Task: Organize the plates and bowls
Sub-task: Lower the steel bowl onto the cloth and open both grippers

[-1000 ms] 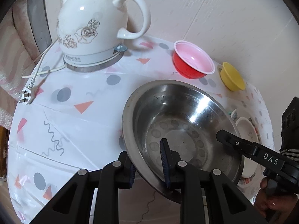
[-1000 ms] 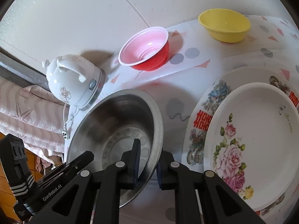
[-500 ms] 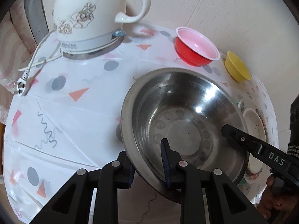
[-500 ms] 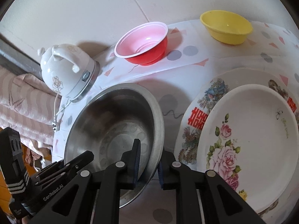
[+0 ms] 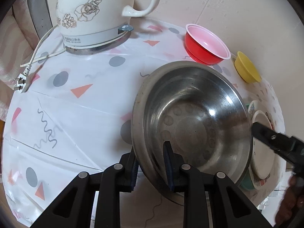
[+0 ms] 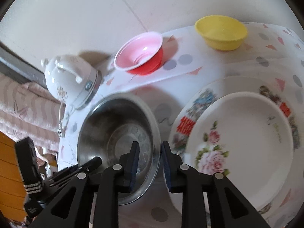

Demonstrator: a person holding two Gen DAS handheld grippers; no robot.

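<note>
A steel bowl (image 5: 190, 114) rests tilted on the patterned tablecloth (image 5: 76, 114). My left gripper (image 5: 151, 165) is shut on its near rim, one pad inside and one outside. In the right wrist view the same bowl (image 6: 114, 125) has its right rim between the pads of my right gripper (image 6: 149, 148). Those jaws are opening and stand a little off the metal. Right of the bowl a white floral plate (image 6: 247, 142) lies on a larger patterned plate (image 6: 199, 102). A red bowl (image 5: 207, 43) and a yellow bowl (image 5: 247, 68) stand at the far edge.
A white electric kettle (image 5: 91, 15) stands at the far left, its cord and plug (image 5: 20, 81) trailing over the table's left edge. A wall rises right behind the table. A striped cloth (image 6: 24, 104) hangs to the left.
The right gripper's pads, earlier pinched on the steel bowl's rim, have parted, and that gripper has slid back toward the rim's outside. The left gripper keeps its grip.
</note>
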